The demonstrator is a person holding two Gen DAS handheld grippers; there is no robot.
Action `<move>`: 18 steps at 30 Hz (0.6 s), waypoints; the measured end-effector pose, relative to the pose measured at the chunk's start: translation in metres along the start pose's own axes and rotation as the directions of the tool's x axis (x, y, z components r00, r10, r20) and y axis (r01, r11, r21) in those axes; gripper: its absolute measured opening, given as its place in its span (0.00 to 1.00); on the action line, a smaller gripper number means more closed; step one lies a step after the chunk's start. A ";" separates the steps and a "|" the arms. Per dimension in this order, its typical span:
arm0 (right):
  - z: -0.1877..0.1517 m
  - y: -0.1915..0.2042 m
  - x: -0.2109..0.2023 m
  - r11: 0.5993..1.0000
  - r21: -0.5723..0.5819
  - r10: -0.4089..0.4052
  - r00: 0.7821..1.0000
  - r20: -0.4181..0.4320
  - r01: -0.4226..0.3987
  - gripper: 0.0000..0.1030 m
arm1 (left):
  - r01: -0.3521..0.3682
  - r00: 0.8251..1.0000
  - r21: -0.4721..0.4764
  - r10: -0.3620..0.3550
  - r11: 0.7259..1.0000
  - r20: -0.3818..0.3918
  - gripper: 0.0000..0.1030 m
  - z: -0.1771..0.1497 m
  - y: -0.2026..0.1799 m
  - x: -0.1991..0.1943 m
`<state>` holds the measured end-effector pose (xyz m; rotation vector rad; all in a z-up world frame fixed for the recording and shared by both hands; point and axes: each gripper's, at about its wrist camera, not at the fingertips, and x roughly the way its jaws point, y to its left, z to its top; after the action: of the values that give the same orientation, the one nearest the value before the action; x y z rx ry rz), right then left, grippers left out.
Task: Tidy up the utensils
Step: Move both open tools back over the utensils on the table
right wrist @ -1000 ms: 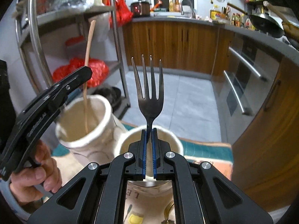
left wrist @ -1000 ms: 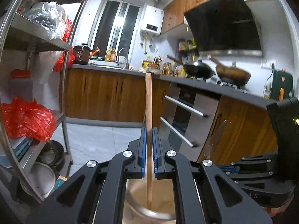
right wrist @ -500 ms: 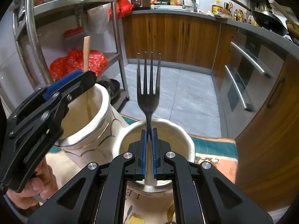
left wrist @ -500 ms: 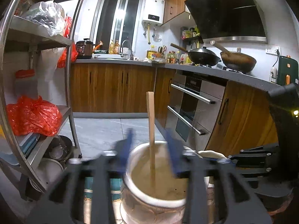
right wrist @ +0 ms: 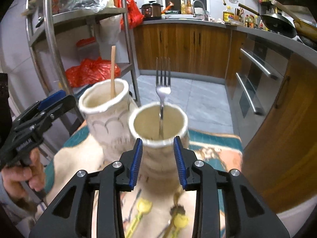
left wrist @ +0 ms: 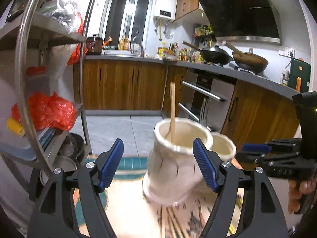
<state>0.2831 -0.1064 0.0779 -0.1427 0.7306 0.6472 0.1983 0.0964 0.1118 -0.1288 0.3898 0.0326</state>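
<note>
Left wrist view: the left tool (left wrist: 158, 158) is spread wide and its jaws are opening, the blue pads (left wrist: 111, 163) apart with nothing pinched. Beyond them, seen between the jaws, stands a tall cream jar (left wrist: 176, 158) on the patterned cloth (left wrist: 128, 204) that covers the desk. A wooden stick (left wrist: 172, 109) stands in this jar, leaning on its rim. A second cream jar (left wrist: 223, 148) sits just beside it to the right, partly hidden. A loose bundle of sticks (left wrist: 172, 224) lies blurred on the cloth near the front edge. At the right edge, the right tool (left wrist: 255, 150) is seen from the side, held by a hand (left wrist: 299, 194).

Right wrist view: the right tool (right wrist: 158, 158) has its jaws opening, pads clear of any object. Just ahead, the shorter jar (right wrist: 158, 127) holds a metal fork (right wrist: 162, 91), tines up. The taller jar (right wrist: 107, 107) touches it on the left, the stick (right wrist: 113, 71) upright inside. The left tool (right wrist: 53, 103) shows at the left edge, in a hand (right wrist: 21, 174).
</note>
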 end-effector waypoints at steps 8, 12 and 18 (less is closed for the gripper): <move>-0.048 -0.013 -0.021 1.000 0.015 -0.011 0.998 -0.055 0.012 0.33 | 0.002 0.996 0.027 0.000 1.000 -0.094 0.70 -0.045 0.009 -0.025; -0.070 -0.024 -0.026 0.999 0.040 -0.015 0.996 -0.090 0.018 0.33 | -0.008 0.989 0.035 0.013 0.999 -0.144 0.70 -0.064 0.014 -0.030; -0.097 -0.040 -0.029 0.997 0.071 -0.011 0.988 -0.152 0.022 0.33 | -0.021 0.980 0.024 0.026 0.999 -0.199 0.69 -0.081 0.023 -0.029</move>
<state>0.2345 -0.1860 0.0207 -0.1318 0.8978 0.5978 0.1395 0.1087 0.0460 -0.1066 0.5917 0.0389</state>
